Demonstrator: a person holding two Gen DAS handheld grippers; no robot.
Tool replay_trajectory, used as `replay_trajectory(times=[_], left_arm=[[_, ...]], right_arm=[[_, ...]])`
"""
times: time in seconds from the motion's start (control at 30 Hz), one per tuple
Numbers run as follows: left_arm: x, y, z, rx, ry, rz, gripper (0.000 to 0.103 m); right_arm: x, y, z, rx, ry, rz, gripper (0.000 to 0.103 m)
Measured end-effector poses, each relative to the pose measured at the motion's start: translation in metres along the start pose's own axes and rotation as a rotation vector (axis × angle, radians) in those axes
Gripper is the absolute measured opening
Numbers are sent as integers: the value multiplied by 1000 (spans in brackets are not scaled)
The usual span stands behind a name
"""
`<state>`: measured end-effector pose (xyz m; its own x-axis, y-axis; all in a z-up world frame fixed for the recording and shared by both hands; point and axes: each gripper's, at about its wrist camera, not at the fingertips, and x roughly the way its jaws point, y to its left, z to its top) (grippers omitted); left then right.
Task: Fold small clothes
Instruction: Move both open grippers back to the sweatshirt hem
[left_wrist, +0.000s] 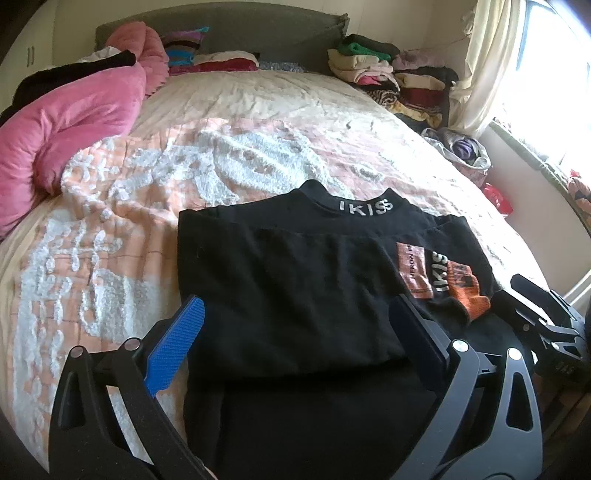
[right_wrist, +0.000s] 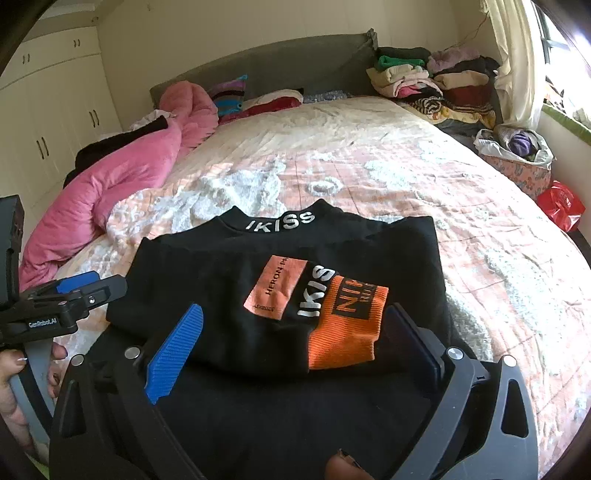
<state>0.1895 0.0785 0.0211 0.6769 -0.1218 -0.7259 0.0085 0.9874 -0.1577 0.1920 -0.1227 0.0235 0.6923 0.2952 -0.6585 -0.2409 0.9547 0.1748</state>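
A black top with "IKISS" on the collar and orange patches lies on the bed, both sleeves folded in over the body; it also shows in the right wrist view. My left gripper is open, its blue-padded fingers spread above the garment's near left part, holding nothing. My right gripper is open too, its fingers spread over the orange cuff of the folded sleeve. The right gripper shows at the right edge of the left view; the left one shows at the left edge of the right view.
The bedspread is cream and peach with white tufts. A pink duvet is bunched along the left. Stacks of folded clothes sit at the far right by the headboard. A bag of clothes and a red bag lie right of the bed.
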Motion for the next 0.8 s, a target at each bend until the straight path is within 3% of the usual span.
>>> replay_trajectory(times=[0.8], left_arm=[[-71, 12, -32, -78, -136, 32, 94]], right_arm=[[-67, -21, -6, 3, -71, 7, 98]])
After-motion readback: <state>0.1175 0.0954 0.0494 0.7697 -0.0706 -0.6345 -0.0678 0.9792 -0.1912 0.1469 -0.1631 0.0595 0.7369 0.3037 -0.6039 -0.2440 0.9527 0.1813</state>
